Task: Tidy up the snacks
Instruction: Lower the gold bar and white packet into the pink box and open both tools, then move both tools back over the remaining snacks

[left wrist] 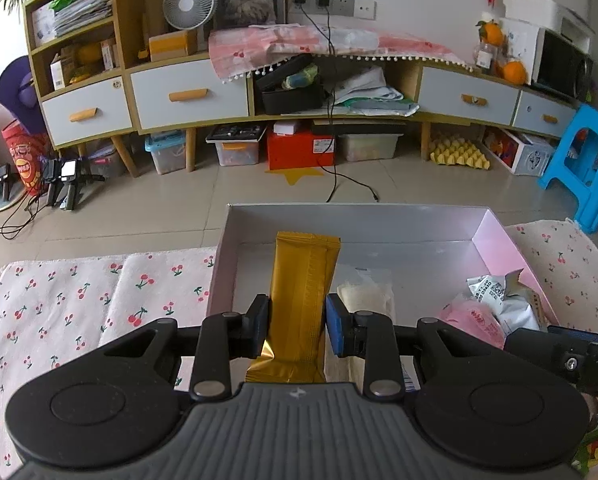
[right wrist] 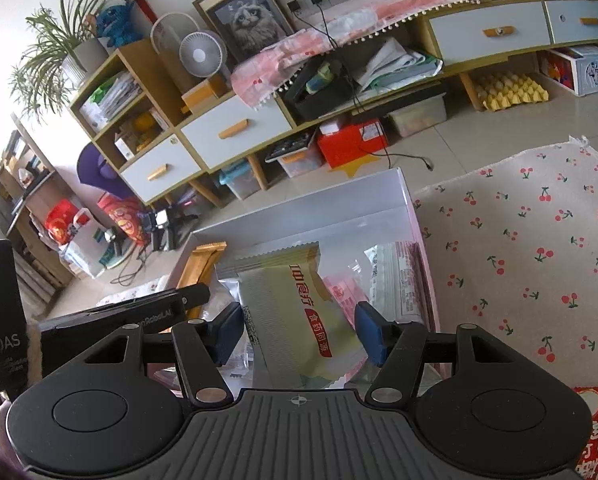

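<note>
The left tool (left wrist: 297,326) squeezes a gold snack bar (left wrist: 299,300) and holds it over the white box (left wrist: 379,220) on the cherry cloth (left wrist: 79,300). The right tool (right wrist: 297,330) has its fingers wide apart around a pale yellow snack pack (right wrist: 295,312) in the same box, not pinching it.

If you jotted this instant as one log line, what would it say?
task: organize snacks | left gripper: shut on gold snack bar, over white box | right gripper: open around pale green snack packet
</note>
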Demonstrator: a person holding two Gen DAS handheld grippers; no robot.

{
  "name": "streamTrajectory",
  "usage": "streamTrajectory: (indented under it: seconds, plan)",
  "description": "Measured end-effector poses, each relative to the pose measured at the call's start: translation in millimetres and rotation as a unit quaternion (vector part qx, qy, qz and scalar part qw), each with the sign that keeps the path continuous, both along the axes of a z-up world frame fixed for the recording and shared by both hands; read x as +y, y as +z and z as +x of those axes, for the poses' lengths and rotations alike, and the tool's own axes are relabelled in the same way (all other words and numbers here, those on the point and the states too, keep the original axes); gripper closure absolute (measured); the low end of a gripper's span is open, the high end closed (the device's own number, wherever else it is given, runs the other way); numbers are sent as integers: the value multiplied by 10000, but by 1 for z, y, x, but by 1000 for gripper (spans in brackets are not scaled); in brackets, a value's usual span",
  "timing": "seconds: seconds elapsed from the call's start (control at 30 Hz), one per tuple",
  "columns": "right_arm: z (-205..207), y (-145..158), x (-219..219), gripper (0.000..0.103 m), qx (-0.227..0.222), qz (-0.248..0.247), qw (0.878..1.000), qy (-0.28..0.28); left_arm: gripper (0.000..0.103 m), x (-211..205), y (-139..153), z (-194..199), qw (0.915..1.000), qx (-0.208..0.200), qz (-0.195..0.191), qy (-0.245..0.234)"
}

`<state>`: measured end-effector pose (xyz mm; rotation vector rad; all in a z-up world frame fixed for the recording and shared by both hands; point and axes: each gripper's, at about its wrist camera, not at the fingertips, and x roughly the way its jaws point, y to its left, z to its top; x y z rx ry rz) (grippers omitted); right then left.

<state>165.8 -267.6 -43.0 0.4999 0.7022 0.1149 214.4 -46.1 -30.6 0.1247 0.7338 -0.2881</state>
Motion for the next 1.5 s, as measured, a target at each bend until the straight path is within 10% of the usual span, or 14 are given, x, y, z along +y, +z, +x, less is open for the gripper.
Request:
streamTrajectory:
  seconds: [0.17,0.23,1.5]
  plan:
    - [-2,-1,-1,40,-105,115,9999,41,69,-3,0,-2,9998,-135,86,-74]
    - [-2,0,-3,35,-99,277,9996,43,45,-4,2,-5,9993,-312,166,-83]
    - [-73,20,-28,17,-151,-954,9927,720,1,30,17,-84,9999,49,124,72]
